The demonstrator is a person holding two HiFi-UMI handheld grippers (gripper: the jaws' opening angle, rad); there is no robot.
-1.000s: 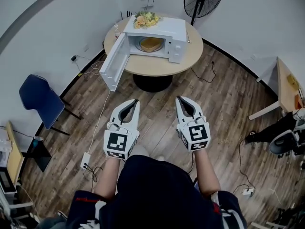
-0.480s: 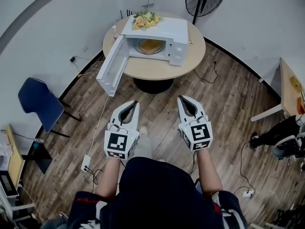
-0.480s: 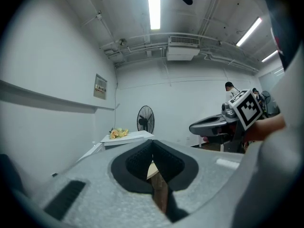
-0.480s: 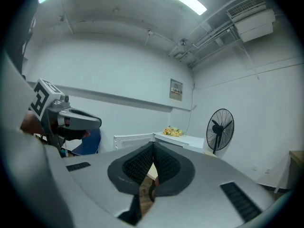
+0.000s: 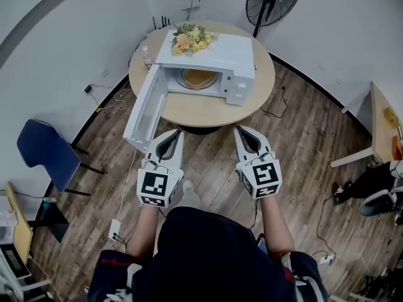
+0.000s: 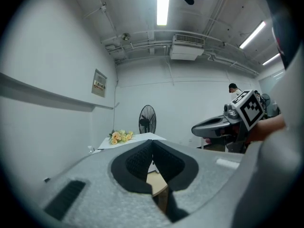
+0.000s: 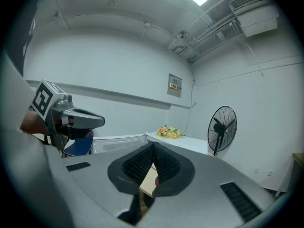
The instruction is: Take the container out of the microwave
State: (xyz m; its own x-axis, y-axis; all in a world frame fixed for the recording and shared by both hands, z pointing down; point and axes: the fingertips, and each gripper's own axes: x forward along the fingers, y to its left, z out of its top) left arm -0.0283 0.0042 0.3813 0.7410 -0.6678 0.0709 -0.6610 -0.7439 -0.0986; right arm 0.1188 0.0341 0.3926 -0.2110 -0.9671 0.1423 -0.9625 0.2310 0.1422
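Observation:
A white microwave (image 5: 217, 54) stands on a round wooden table (image 5: 208, 109), its door (image 5: 143, 111) swung wide open to the left. Inside sits a yellowish container (image 5: 197, 78). My left gripper (image 5: 179, 133) and right gripper (image 5: 238, 129) are held side by side over the floor, just short of the table's near edge, both pointing at the microwave. Each is shut with nothing between its pads. In the left gripper view the left gripper (image 6: 152, 142) points past the table edge; in the right gripper view the right gripper (image 7: 153, 146) faces the open door (image 7: 118, 144).
A bunch of flowers (image 5: 192, 38) lies on top of the microwave. A standing fan (image 5: 272, 0) is behind the table, a blue chair (image 5: 44, 151) at the left, a desk (image 5: 380, 115) at the right. Cables and a power strip (image 5: 114, 229) lie on the wooden floor.
The person has walked toward the table: microwave and table sit nearer and larger in the head view, and both shut grippers have come up close to the table's edge.

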